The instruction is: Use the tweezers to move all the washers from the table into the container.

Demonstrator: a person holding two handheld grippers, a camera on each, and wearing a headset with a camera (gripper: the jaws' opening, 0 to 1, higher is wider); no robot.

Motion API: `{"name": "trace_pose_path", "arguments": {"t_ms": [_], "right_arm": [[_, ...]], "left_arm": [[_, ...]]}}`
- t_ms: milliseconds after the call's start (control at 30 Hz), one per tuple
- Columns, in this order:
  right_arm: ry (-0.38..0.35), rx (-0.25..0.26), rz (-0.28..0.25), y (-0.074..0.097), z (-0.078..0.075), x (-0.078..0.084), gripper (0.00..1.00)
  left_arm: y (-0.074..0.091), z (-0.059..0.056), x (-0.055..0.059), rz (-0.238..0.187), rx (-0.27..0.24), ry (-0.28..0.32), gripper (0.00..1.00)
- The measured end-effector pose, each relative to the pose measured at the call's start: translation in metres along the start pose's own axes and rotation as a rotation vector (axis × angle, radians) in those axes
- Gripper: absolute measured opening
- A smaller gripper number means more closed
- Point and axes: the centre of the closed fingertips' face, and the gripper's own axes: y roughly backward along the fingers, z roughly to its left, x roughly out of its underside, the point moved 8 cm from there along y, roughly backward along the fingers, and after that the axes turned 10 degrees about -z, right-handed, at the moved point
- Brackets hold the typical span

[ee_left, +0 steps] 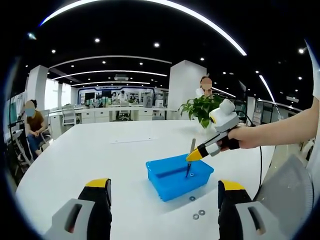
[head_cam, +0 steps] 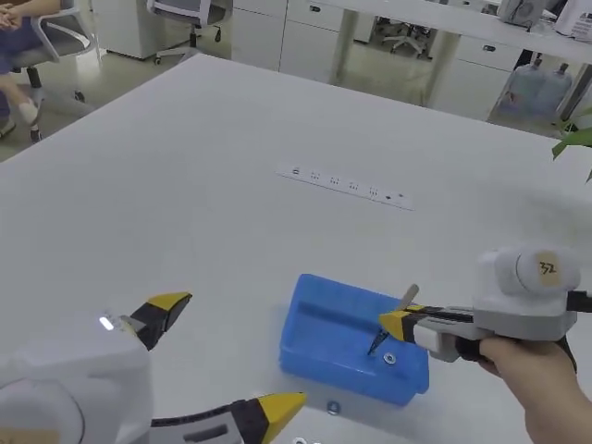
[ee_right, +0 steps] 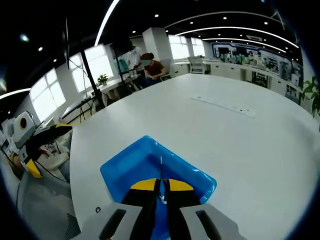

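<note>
Washers (ee_left: 201, 212): three are lying on the table (ee_left: 75, 160) just beside the blue box (ee_left: 167, 189), on its near side, small and hard to make out; a fourth seems to be sitting inside it. The left gripper (head_cam: 227, 351) is hanging nearby with jaws wide apart, holding nothing. The right gripper (head_cam: 396, 324) is clamping one pair of tweezers (head_cam: 410, 296), their tips pointing down into the box, their middle hidden between the jaws.
</note>
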Motion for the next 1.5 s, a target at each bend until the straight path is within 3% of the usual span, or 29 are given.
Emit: {"name": "trace_pose_path", "arguments": {"t_ms": [200,267,500,633,867,1100,1333,1500], "right_arm": [[-0.017,0.005,-0.023,0.004,-0.001,0.000,0.03],[-0.035,0.000,-0.067,0.007,0.000,-0.003,0.03],[-0.062,-0.060,-0.201,0.027,0.030,-0.017,0.03],[-0.056,-0.099,-0.227,0.035,0.047,-0.017,0.02],[-0.058,-0.195,-0.200,0.036,0.072,-0.003,0.02],[-0.062,-0.256,-0.080,0.024,0.090,0.031,0.03],[-0.022,-0.271,0.021,0.019,0.096,0.051,0.03],[0.050,-0.272,0.039,0.019,0.100,0.051,0.03]], "left_arm": [[0.000,0.000,0.000,0.003,0.003,-0.003,0.90],[0.000,0.000,0.001,0.010,0.000,-0.008,0.89],[0.000,0.000,0.001,0.006,0.002,0.000,0.88],[0.000,0.001,0.002,0.014,-0.001,-0.004,0.87],[0.000,0.000,0.002,0.015,0.015,0.005,0.86],[0.001,0.001,0.003,0.018,0.010,0.009,0.85],[0.001,0.001,0.003,0.017,0.004,0.011,0.84],[0.001,0.002,0.003,0.015,0.004,0.013,0.84]]}}
